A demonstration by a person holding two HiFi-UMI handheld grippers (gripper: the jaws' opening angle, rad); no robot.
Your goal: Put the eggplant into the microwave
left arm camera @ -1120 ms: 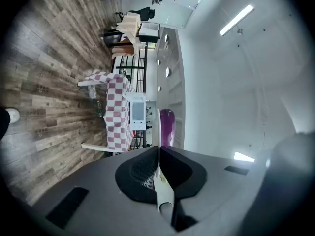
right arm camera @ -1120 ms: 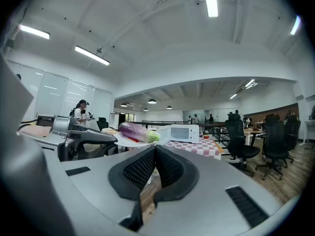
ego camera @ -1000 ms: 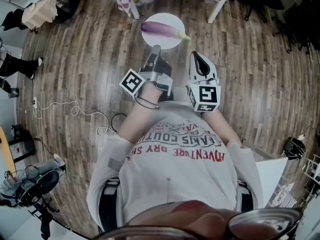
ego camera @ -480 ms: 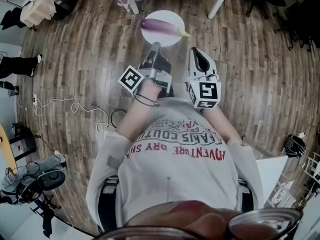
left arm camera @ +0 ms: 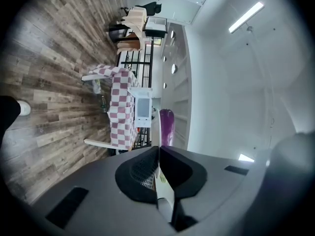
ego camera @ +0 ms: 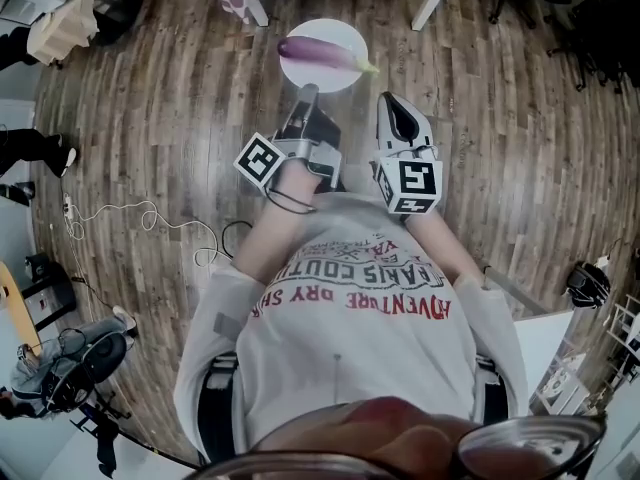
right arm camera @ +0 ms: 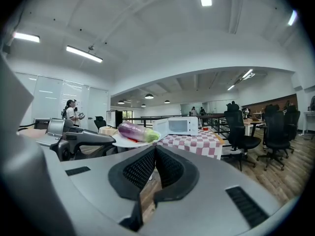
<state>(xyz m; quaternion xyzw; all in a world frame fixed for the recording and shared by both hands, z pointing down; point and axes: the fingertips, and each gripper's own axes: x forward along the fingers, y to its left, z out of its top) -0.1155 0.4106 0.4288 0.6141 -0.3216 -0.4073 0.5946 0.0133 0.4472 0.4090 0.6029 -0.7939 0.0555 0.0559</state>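
Note:
A purple eggplant (ego camera: 318, 54) with a green stem lies on a white plate (ego camera: 340, 76), carried over the wood floor. My left gripper (ego camera: 308, 93) is shut on the plate's near rim. The left gripper view shows the plate (left arm camera: 155, 129) edge-on between the jaws, with the eggplant (left arm camera: 166, 127) beyond. My right gripper (ego camera: 392, 103) hovers just right of the plate, shut with nothing in it. In the right gripper view the eggplant (right arm camera: 133, 131) rides at the left, and the white microwave (right arm camera: 178, 126) stands ahead on a checked table (right arm camera: 197, 142), its door closed.
The checked table's legs (ego camera: 432, 3) show at the top of the head view. Black office chairs (right arm camera: 238, 132) stand right of the table. A white cable (ego camera: 150, 218) trails on the floor at left. A person (right arm camera: 71, 114) stands far off, and someone's legs (ego camera: 30, 148) show at the left edge.
Both grippers and the plate with the eggplant have shifted a little forward, toward the checked table. The left gripper's hold on the plate is unchanged.

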